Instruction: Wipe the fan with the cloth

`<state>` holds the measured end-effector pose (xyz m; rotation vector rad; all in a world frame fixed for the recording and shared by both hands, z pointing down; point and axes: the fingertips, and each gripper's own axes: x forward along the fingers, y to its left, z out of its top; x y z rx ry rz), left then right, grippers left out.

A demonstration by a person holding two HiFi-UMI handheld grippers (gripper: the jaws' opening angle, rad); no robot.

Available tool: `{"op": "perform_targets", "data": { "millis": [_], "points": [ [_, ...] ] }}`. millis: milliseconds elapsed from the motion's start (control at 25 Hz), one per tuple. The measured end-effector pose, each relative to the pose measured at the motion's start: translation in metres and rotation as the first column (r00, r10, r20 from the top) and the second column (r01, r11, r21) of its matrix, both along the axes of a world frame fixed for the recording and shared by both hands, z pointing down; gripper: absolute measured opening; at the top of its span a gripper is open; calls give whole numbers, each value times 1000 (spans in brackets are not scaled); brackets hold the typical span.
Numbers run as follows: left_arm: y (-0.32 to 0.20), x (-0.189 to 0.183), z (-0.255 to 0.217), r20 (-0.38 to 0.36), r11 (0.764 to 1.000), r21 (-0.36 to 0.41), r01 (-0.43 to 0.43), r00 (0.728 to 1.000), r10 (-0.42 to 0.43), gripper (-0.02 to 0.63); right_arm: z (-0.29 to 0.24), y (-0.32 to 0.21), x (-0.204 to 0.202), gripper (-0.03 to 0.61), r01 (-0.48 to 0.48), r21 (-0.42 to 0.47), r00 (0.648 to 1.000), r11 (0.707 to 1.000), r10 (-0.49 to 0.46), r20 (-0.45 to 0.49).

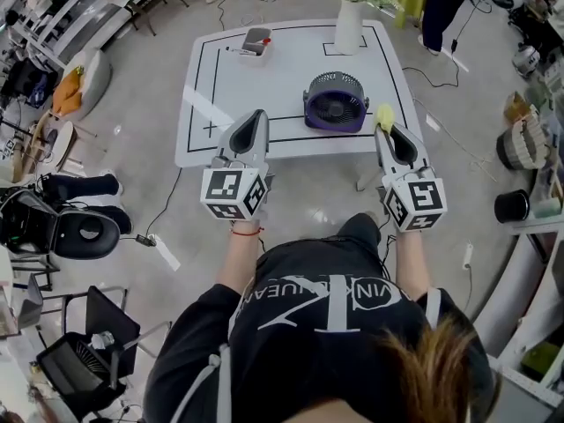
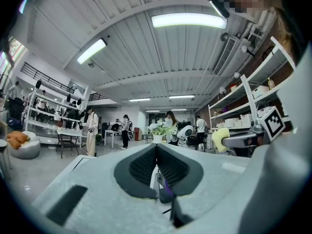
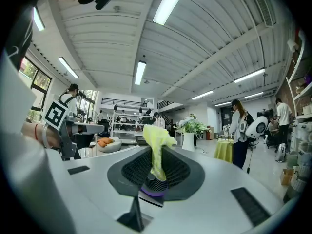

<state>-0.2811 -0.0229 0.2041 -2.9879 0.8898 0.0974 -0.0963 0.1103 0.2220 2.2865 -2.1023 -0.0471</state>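
Observation:
The purple fan stands on the white table, near its front edge. Both grippers are held level in front of the table, short of that edge. My right gripper is shut on a yellow cloth, whose free end sticks up between the pads. It is just right of the fan, and a sliver of the fan shows past the jaws in the right gripper view. My left gripper is to the left of the fan, shut with nothing held.
A white vase with flowers stands behind the fan, and a small grey tray sits at the table's back left. Chairs and cables are on the floor to the left. Shelving and baskets are on the right, and a person stands behind the table.

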Motion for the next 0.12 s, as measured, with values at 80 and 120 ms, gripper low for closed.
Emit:
{"op": "perform_targets", "data": {
  "millis": [80,120],
  "points": [
    [-3,0,-1,1,1000,-4,2,1000,-2,11,0,-2,1,60,-1,-3,1000,1000,1,4],
    [-4,0,-1,1,1000,-6,4,1000,-4,11,0,-3,1,60,-1,-4,1000,1000,1,6]
  ]
}}
